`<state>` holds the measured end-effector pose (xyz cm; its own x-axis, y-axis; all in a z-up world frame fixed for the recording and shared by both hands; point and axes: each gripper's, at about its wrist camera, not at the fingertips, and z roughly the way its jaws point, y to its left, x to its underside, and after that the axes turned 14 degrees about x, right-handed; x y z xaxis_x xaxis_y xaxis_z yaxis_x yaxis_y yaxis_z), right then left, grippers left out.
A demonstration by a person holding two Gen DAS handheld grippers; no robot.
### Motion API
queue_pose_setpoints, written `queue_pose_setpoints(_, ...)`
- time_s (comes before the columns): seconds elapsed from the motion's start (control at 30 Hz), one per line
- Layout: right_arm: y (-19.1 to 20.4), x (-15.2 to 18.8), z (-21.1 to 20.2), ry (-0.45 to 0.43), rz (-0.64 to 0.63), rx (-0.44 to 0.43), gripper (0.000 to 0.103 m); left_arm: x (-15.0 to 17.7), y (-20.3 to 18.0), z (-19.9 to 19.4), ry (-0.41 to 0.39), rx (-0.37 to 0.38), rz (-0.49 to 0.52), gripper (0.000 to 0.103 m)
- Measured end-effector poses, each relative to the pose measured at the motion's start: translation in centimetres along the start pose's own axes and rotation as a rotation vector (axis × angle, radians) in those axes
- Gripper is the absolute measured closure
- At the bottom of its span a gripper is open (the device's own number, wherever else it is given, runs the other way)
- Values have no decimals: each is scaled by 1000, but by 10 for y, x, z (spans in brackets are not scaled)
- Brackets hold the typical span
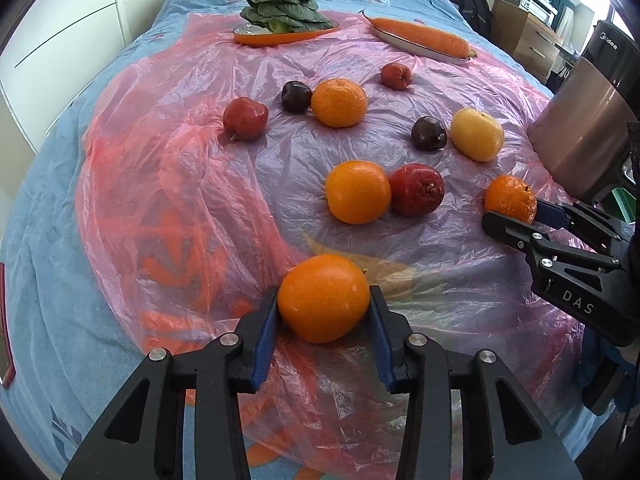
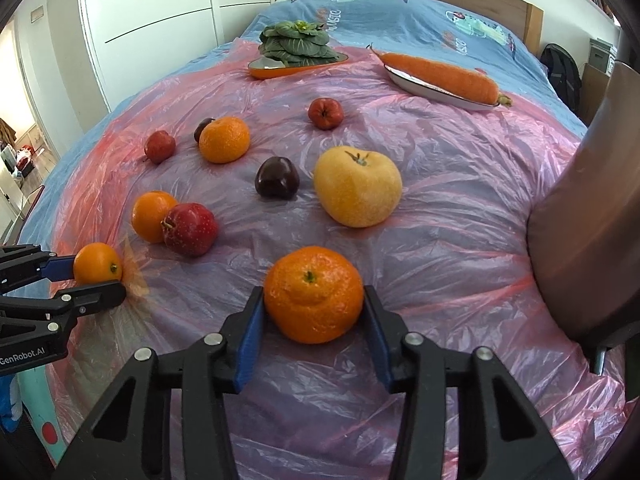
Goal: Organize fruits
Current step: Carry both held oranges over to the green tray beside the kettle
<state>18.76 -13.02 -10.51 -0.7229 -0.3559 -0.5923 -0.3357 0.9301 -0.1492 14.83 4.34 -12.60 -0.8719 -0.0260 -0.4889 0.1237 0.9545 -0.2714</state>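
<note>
My left gripper (image 1: 324, 300) is shut on a smooth orange (image 1: 323, 298), low over the pink plastic sheet (image 1: 180, 200); it also shows in the right wrist view (image 2: 97, 263). My right gripper (image 2: 313, 300) is shut on a dimpled mandarin (image 2: 314, 294), seen in the left wrist view (image 1: 511, 198) at the right. Loose on the sheet lie an orange (image 1: 357, 192), a red apple (image 1: 417, 189), a yellow pear (image 1: 477, 134), two dark plums (image 1: 429, 133) (image 1: 296, 96), another mandarin (image 1: 339, 103) and two small red fruits (image 1: 245, 118) (image 1: 396, 76).
An orange dish with leafy greens (image 1: 282, 14) and a white dish with a carrot (image 1: 424, 36) stand at the far side of the bed. A metallic Midea appliance (image 1: 588, 120) stands at the right edge. White wardrobe doors (image 2: 152, 20) are on the left.
</note>
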Motion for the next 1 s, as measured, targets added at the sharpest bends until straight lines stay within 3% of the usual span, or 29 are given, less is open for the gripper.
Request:
queue_pose_setpoints(0.3, -7, 4, -24, -6, 61, -44, 60, 4, 5, -27, -42, 6, -41, 66)
queue_pose_setpoints(0.57, -18, 15, -79, -38, 100, -69, 60, 10, -6, -73, -93, 4, -17, 66)
queue_pose_setpoints(0.77, -44, 33, -130, -74, 138, -38, 60, 13, -46, -104, -117, 58, 50, 66)
queue_pose_setpoints(1.0, -101, 69, -176, -92, 231, 43, 60, 10, -130, -124, -118, 178, 168, 66)
